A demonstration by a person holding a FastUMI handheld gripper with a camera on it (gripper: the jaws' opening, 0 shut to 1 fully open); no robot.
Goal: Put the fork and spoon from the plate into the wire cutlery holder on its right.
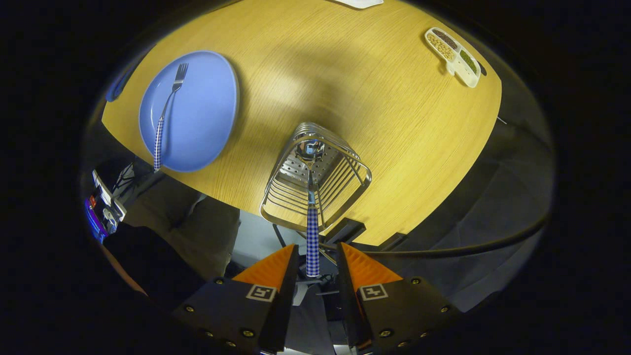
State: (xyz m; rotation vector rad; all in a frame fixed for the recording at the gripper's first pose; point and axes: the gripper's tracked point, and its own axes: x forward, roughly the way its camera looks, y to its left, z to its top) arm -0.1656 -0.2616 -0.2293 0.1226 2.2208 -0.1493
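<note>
A blue plate (202, 118) lies on the wooden table (355, 84), to the left of the wire cutlery holder (285, 197). On the plate rests a fork (167, 103) with a blue checked handle that juts past the plate's near rim. The spoon (312, 236) stands in the holder, bowl down on the perforated bottom, with its checked handle rising toward me. My gripper (318, 245) hovers above the holder near the table's front edge. Its fingers stand apart on either side of the handle's end, with a small gap on each side.
A white divided dish (453, 56) with dry grains sits at the far right of the table. A white object (360, 2) lies at the far edge and a blue one (117, 88) beyond the plate. The holder stands close to the table's front edge.
</note>
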